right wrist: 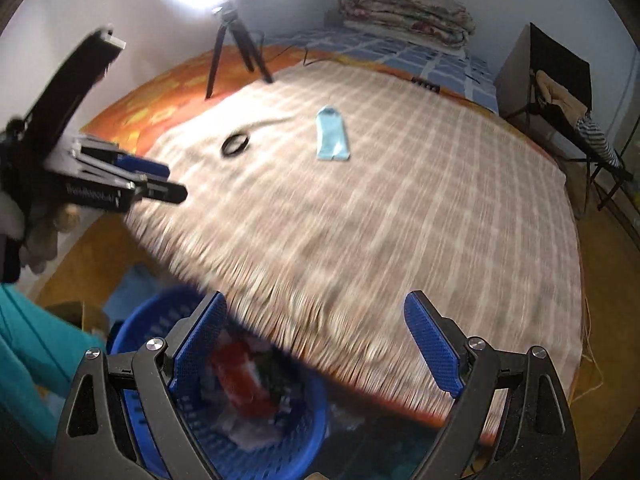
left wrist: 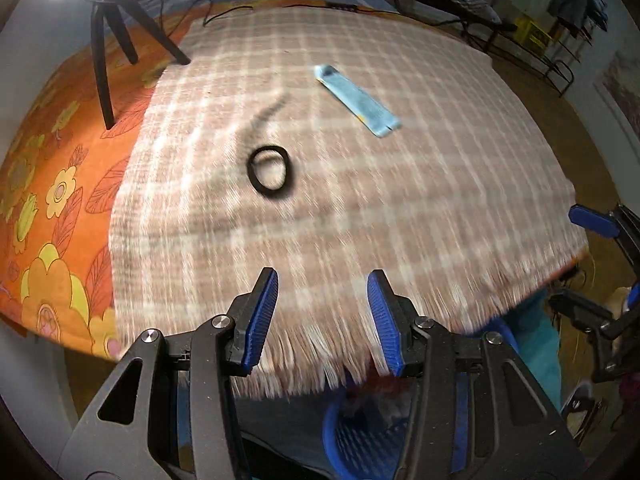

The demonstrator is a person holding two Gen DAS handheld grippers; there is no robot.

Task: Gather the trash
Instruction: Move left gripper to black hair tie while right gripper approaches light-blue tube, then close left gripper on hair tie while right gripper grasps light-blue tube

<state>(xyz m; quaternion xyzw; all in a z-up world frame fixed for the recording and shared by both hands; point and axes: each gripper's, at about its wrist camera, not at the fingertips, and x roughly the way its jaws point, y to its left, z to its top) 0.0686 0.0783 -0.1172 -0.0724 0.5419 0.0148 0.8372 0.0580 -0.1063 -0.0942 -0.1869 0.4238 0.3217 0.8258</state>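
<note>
A blue plastic basket with a perforated wall stood on the floor just below the fringed near edge of the checked blanket. Inside it lay a heap of crumpled trash: a red wrapper on top, something dark green beside it, and pale scraps underneath; blur hid finer detail. In the left wrist view only a part of the basket showed below the blanket's fringe, with a red smear at its rim.

On the blanket, well back from the basket, lay a flat light-blue packet and, to its left, a black ring-shaped band. Seen from the left wrist, the packet and the band lay apart from each other, neither touching a gripper.

The right gripper hung over the basket with its blue pads spread wide and nothing between them. The left gripper hovered at the blanket's near edge, above the basket, its pads likewise parted and empty.

Far beyond the basket, a black tripod stood at the blanket's back edge under a bright lamp.
</note>
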